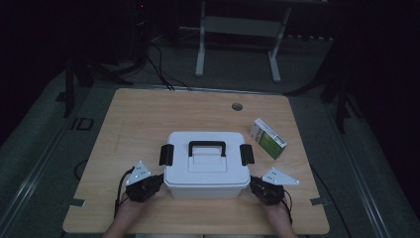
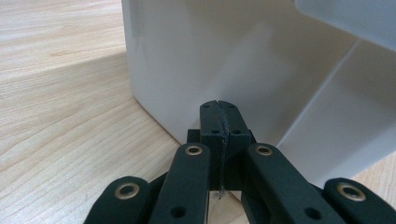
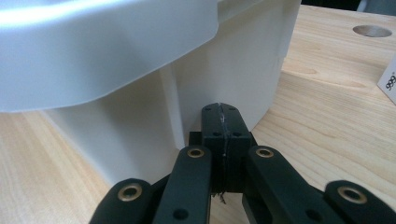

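A white plastic box [image 1: 206, 166] with a black handle [image 1: 207, 147] and two black side latches stands in the middle of the wooden table [image 1: 148, 114], lid on. My left gripper [image 1: 159, 180] is shut, its tips against the box's near left corner [image 2: 187, 70]. My right gripper [image 1: 253, 183] is shut too, tips close to the near right corner of the box [image 3: 196, 84]. Both pairs of jaws are pressed together with nothing between them. A green and white carton [image 1: 268, 138] lies right of the box.
A round cable hole [image 1: 237, 106] sits near the table's far edge, also visible as the hole [image 3: 372, 31] in the right gripper view. Behind the table stand a white frame [image 1: 237, 29] and dark tripod legs on the floor.
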Motion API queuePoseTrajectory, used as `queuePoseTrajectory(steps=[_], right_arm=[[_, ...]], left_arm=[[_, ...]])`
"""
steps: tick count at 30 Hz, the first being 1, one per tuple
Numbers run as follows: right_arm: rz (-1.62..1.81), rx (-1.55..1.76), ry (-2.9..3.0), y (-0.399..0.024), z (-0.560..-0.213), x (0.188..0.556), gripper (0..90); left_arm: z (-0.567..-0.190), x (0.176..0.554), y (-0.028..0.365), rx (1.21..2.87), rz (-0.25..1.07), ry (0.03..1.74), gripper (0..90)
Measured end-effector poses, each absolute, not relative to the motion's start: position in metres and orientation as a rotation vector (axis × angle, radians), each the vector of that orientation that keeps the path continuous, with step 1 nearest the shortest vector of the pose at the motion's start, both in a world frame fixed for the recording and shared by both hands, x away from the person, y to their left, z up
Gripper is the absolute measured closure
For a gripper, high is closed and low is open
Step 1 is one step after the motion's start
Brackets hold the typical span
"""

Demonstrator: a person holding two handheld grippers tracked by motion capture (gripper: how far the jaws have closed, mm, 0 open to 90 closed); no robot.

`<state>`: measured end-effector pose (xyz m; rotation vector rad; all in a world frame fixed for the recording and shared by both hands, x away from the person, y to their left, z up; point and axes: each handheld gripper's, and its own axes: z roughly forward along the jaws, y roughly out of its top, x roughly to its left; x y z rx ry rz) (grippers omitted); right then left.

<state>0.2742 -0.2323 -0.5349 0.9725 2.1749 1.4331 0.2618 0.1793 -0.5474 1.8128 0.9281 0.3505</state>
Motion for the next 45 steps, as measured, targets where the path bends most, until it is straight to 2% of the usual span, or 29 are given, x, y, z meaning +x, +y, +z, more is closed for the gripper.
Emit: queuePoseTrajectory(steps=[28,45], right_arm=[[1.421,0.971,2.174,-0.215,-0.534,0.315,90.0],[1.437,0.981,2.174,-0.216,-0.535,0.307,90.0]], left_arm=[[-0.548,0.294,0.194,1.782,0.349,0.975,89.7],[-0.548,0.285,0.194,1.784,0.339,0.97,89.7]])
